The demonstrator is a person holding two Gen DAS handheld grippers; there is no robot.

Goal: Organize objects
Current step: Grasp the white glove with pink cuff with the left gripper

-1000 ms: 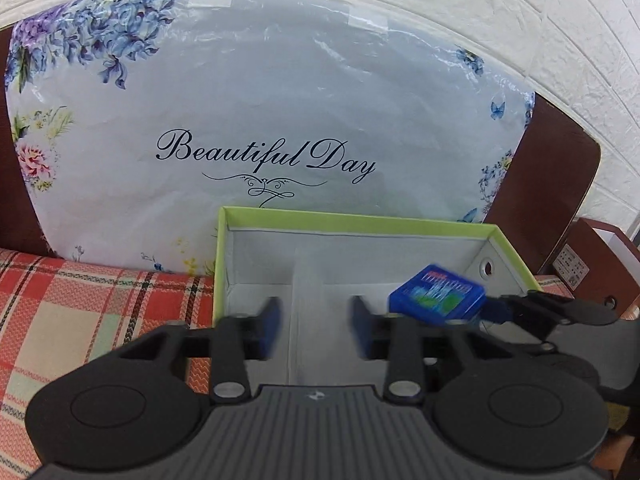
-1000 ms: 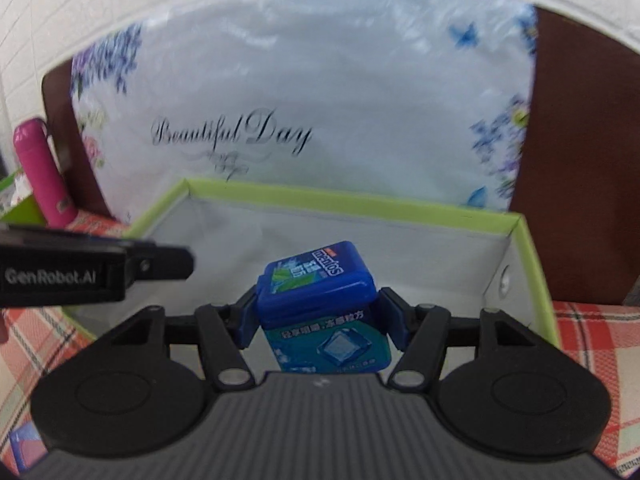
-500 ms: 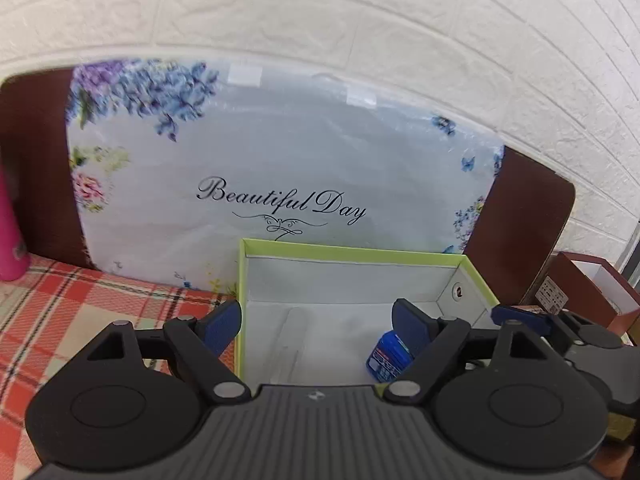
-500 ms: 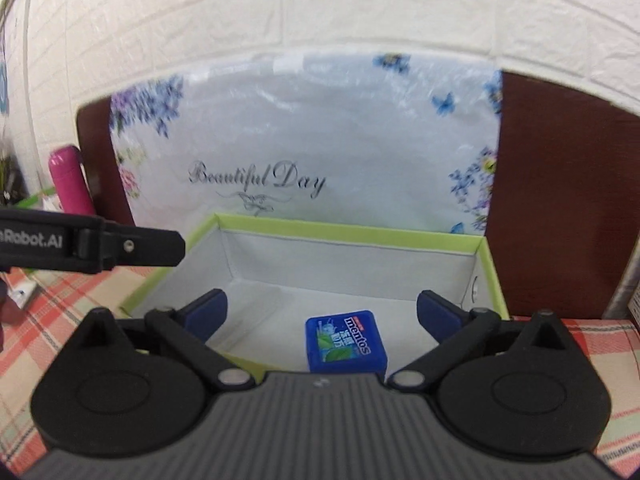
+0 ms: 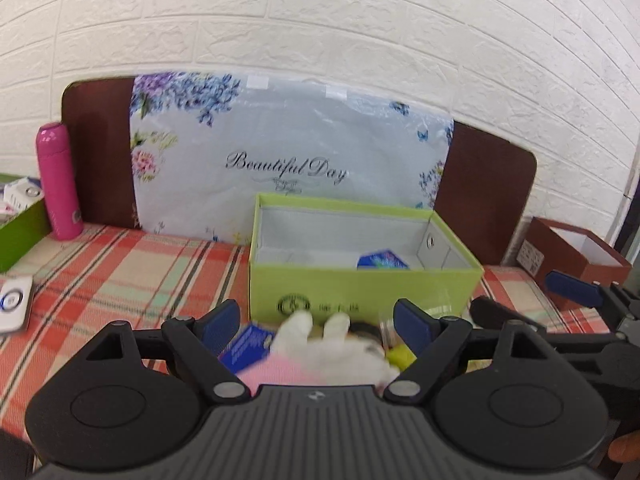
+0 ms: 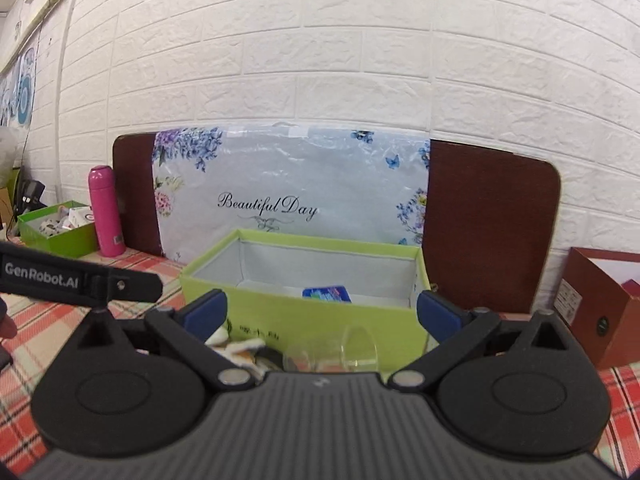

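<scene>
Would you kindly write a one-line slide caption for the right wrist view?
Open right gripper hovers before the green box holding a blue mint tin, clear glass lying in front.

Plaid tablecloth [image 5: 132,276] under green box [image 5: 360,292]

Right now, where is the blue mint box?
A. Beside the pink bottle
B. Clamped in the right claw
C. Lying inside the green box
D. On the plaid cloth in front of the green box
C: the blue mint box lies on the floor of the green box, while the right claw is open with nothing in it.
</scene>
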